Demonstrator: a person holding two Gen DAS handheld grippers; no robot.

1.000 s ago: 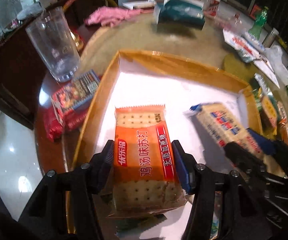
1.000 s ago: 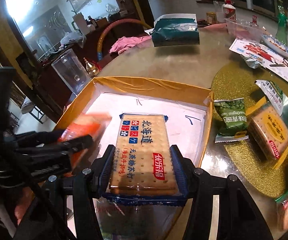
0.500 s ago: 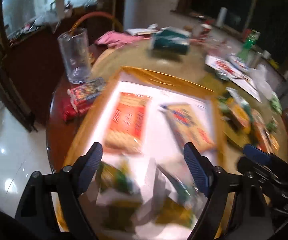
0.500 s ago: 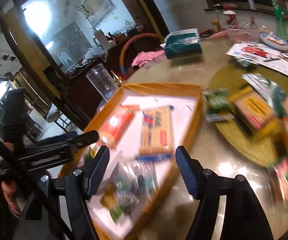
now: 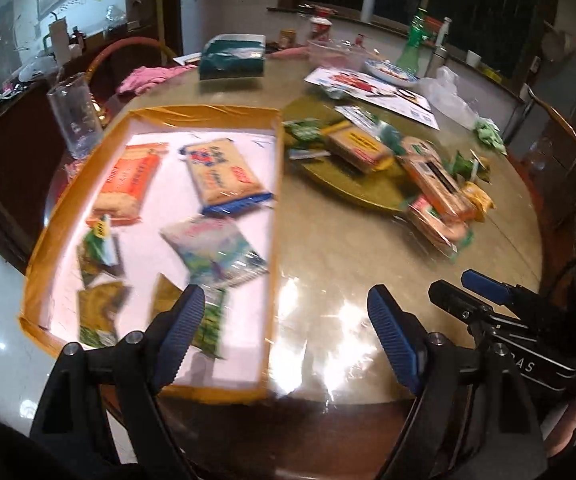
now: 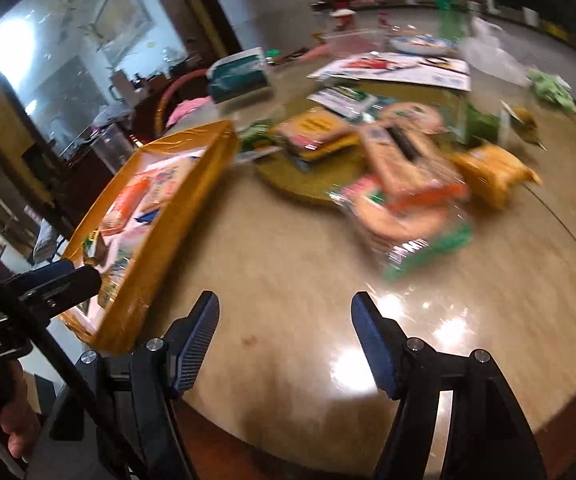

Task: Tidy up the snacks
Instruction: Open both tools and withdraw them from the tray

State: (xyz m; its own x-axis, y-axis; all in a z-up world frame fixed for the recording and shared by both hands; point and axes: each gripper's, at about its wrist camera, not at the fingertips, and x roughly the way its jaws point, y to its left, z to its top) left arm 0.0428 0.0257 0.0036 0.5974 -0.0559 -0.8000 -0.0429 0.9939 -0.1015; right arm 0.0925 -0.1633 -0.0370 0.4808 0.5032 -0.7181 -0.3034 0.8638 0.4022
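Both the left gripper [image 5: 282, 334] and right gripper [image 6: 284, 340] are hanging spread and empty beside the tray [image 5: 276, 216]; overlapping packets [image 6: 403, 196] are risking a 2-packet grab.

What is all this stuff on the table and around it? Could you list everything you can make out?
tray: one, orange-taped rim, white floor, left part of the table
orange cracker pack: one, orange, in the tray's far left
blue cracker pack: one, cream and blue, in the tray beside the orange one
small packets: several, pale blue, green, olive, near end of the tray
snack pile: many, orange, yellow, green, on and around the gold mat right of the tray
drinking glass: one, clear, left of the tray
tissue pack: one, teal, far side
green bottle: one, far right
table: one, glossy beige
left gripper: open, empty
right gripper: open, empty
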